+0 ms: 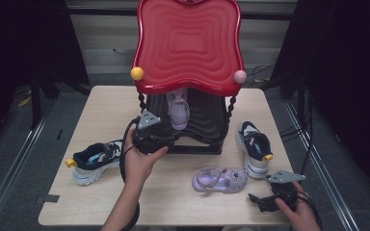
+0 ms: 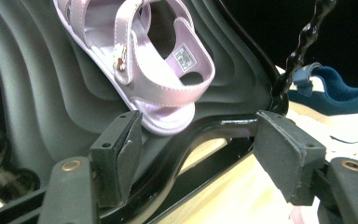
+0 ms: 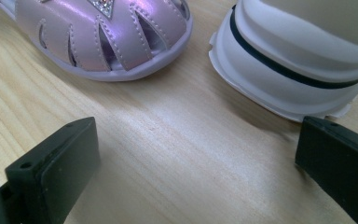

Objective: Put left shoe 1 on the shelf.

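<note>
Now, step in hand: left gripper [image 1: 169, 138] at rack [image 1: 207, 126], jaws apart and empty, pink sandal [image 2: 140, 65] resting on rack's lower shelf. Next: w/ right gripper [image 1: 259, 200], jaws wide, take second sandal [image 1: 220, 179] off surface [image 1: 101, 98].

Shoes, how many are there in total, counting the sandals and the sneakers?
4. One lilac sandal leans on the rack's black lower shelf; the other lilac sandal lies on the table, front centre. One navy sneaker sits at the left, the other navy sneaker at the right. The red top shelf may hide more.
</note>
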